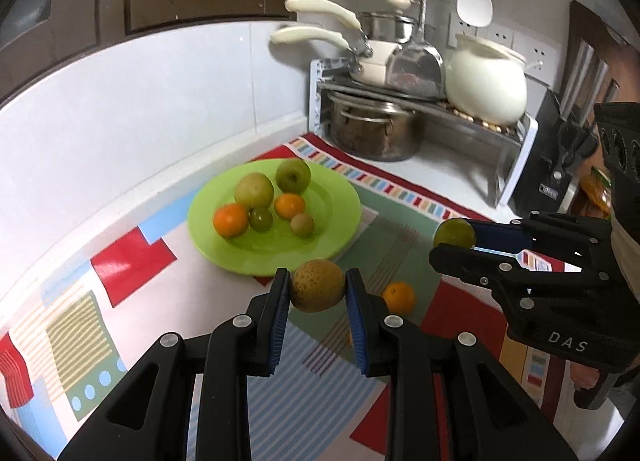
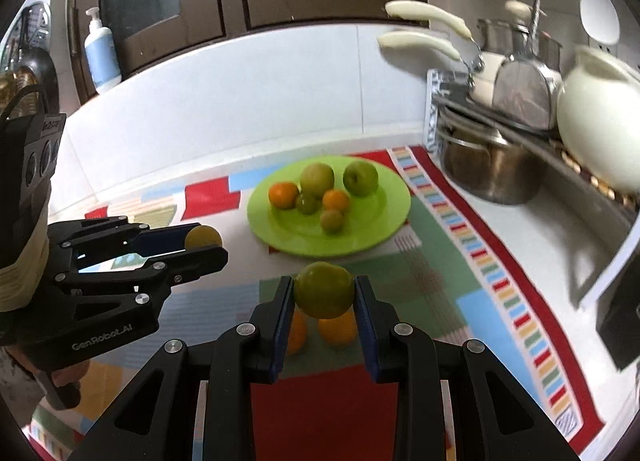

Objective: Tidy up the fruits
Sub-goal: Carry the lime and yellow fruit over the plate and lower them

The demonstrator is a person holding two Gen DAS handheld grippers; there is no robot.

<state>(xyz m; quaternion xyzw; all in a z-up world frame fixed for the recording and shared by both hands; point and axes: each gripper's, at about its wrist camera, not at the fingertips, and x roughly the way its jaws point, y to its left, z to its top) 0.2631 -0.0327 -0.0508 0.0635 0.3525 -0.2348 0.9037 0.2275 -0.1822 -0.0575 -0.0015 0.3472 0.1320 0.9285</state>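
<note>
A green plate [image 1: 336,229] [image 2: 384,221] on the patterned mat holds several fruits: green apples, oranges and small green-brown fruits. My left gripper [image 1: 318,291] is shut on a brownish-yellow pear [image 1: 317,286], held above the mat just in front of the plate; it also shows at the left of the right wrist view [image 2: 204,243]. My right gripper [image 2: 324,295] is shut on a green fruit [image 2: 324,295], also seen at the right of the left wrist view [image 1: 455,233]. An orange [image 1: 399,298] lies on the mat; two oranges [image 2: 338,327] show below the right gripper.
A metal rack [image 1: 472,129] with pots, pans and a white ceramic pot [image 1: 486,81] stands at the back right. A knife block [image 1: 552,157] is further right. A soap bottle [image 2: 102,53] stands on the ledge at the left. The white tiled wall runs behind the plate.
</note>
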